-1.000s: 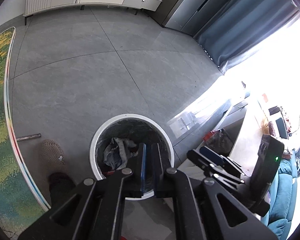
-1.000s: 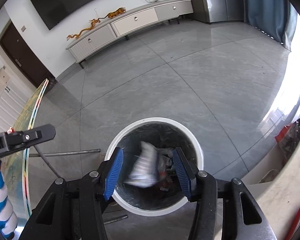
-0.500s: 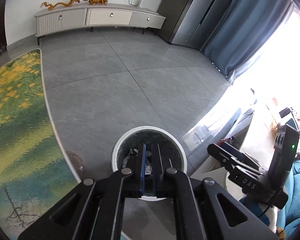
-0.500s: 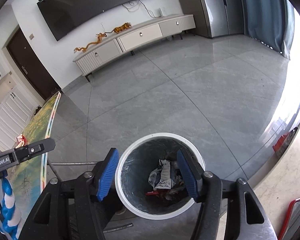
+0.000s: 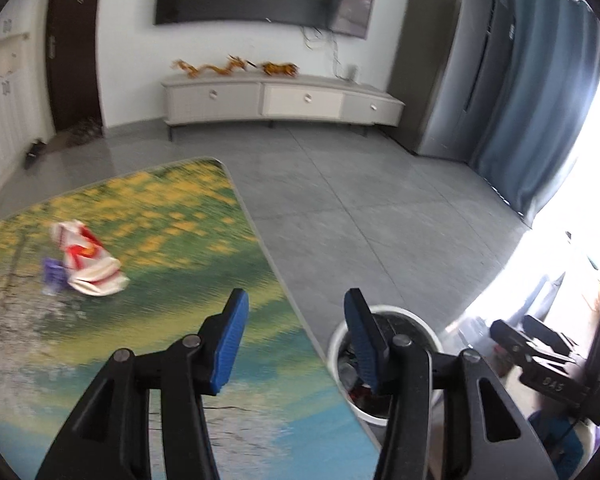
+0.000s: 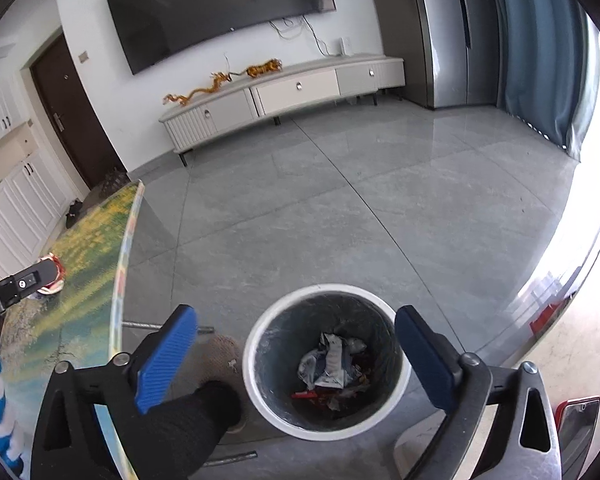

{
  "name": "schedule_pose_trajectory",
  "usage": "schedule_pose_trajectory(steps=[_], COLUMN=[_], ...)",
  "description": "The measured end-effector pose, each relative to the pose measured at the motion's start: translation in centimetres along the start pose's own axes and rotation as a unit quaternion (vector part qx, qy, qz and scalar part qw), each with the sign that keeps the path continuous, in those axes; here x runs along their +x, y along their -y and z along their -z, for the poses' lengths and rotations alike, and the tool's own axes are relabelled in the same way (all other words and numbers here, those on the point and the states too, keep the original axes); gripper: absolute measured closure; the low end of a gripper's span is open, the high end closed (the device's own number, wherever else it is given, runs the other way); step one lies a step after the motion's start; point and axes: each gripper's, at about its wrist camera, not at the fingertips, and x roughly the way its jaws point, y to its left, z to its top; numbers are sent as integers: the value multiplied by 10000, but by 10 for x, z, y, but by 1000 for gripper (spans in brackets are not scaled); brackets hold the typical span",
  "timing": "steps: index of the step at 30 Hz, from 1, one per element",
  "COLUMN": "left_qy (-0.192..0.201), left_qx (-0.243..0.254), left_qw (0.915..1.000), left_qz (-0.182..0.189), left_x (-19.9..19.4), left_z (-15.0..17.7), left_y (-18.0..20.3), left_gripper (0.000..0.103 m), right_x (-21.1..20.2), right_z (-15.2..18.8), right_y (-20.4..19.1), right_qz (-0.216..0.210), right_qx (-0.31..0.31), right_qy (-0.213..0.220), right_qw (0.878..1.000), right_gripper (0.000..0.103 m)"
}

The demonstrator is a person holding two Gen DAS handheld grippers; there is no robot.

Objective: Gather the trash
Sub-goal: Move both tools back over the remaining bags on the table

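Trash still to collect is the red and white wrapper [image 5: 86, 260], which lies on the painted table [image 5: 148, 352] beside a small purple scrap [image 5: 53, 274]. Other trash already lies in the white bin [image 6: 260, 388] on the floor. The left gripper [image 5: 296, 340] has just been opening, with nothing between its jaws; the right gripper [image 6: 296, 356] has also just been opening and stands wide and empty above the bin. To do this step well, I think the left gripper should come down over the wrapper's raised fold and close slowly. The other gripper's body shows letters like "DAS", blurred.
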Motion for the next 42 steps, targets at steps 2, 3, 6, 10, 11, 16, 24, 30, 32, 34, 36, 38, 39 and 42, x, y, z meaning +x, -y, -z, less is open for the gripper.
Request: schedule_pose_trajectory(steps=[2,3,6,10,11,16,24,30,32,34,36,38,39,42], left_qy=[198,280,534,755,787,878,1007,1077,1099,1102,1087,1064,1054,1039], left_qx=[-48,-69,-133,-204,-222,-377,-724,-920,-973,-1018,-1088,-1135,-1143,-1175], left_qw=[9996,9991,9971,9945,9939,9918,9874,9846,9833,9824,9816,9812,9811,9804], left_qz=[-214,-314,-522,-697,-735,-851,-983,-1028,-1077,-1111,-1131,-1142,-1148,-1195], left_x=[-12,-18,-37,-57,-62,-85,-115,-132,-137,-140,-142,-143,-143,-143], left_z=[-2,-2,-2,3,5,10,26,40,46,50,54,58,60,63], left_y=[-10,-16,-32,-51,-56,-81,-125,-154,-163,-171,-178,-184,-186,-190], left_gripper=[55,55,55,55,55,55,54,54,53,53,53,53,53,53], right_x=[-6,-8,-16,-26,-29,-39,-58,-68,-67,-66,-65,-64,-63,-62], right_z=[-3,-4,-9,-13,-13,-13,-17,-16,-15,-14,-12,-10,-8,-5], right_y=[-10,-14,-29,-51,-57,-89,-130,-158,-166,-175,-182,-188,-191,-196], right_qz=[26,32,8,-59,-133,-304,-480,-576,-629,-714,-783,-861,-909,-959], right_qx=[-82,-121,-217,-329,-353,-660,-841,-1023,-1079,-1136,-1178,-1213,-1246,-1321], right_qy=[132,185,356,552,558,627,879,1007,998,963,909,878,855,804], right_qw=[9999,9998,9991,9979,9977,9954,9914,9880,9871,9863,9858,9850,9843,9833], right_gripper=[0,0,0,0,0,0,0,0,0,0,0,0,0,0])
